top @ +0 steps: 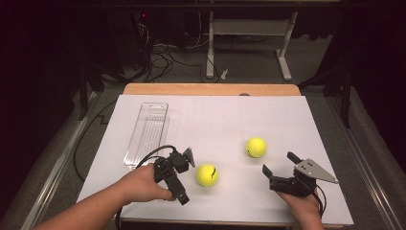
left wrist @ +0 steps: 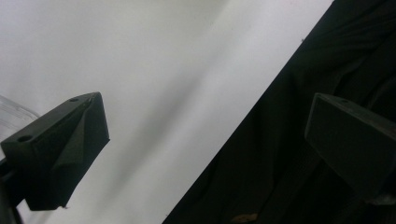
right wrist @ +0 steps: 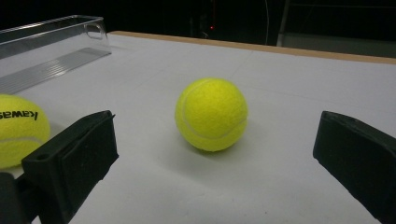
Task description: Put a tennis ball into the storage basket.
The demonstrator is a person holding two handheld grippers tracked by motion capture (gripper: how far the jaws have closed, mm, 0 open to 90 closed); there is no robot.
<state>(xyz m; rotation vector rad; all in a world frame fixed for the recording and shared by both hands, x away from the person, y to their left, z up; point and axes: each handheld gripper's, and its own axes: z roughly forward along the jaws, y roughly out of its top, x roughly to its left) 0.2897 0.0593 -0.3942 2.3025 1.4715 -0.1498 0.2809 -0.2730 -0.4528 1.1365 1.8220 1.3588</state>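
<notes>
Two yellow tennis balls lie on the white table sheet [top: 215,120]. The nearer ball [top: 207,175], with black lettering, sits just right of my left gripper [top: 186,177], which is open and holds nothing. The farther ball [top: 256,147] lies ahead and left of my right gripper [top: 279,163], also open. In the right gripper view that ball [right wrist: 211,114] rests centred beyond the wide-apart jaws of the right gripper [right wrist: 219,140], untouched, with the lettered ball [right wrist: 18,128] at the left edge. In the left gripper view, the left gripper [left wrist: 205,144] has bare sheet and the table's dark edge between its jaws.
A long clear plastic tray [top: 147,133] lies at the left of the sheet; the same tray [right wrist: 46,51] appears in the right gripper view. The wooden table edge [top: 210,89] runs along the back. Cables and a desk frame [top: 249,43] stand on the floor beyond.
</notes>
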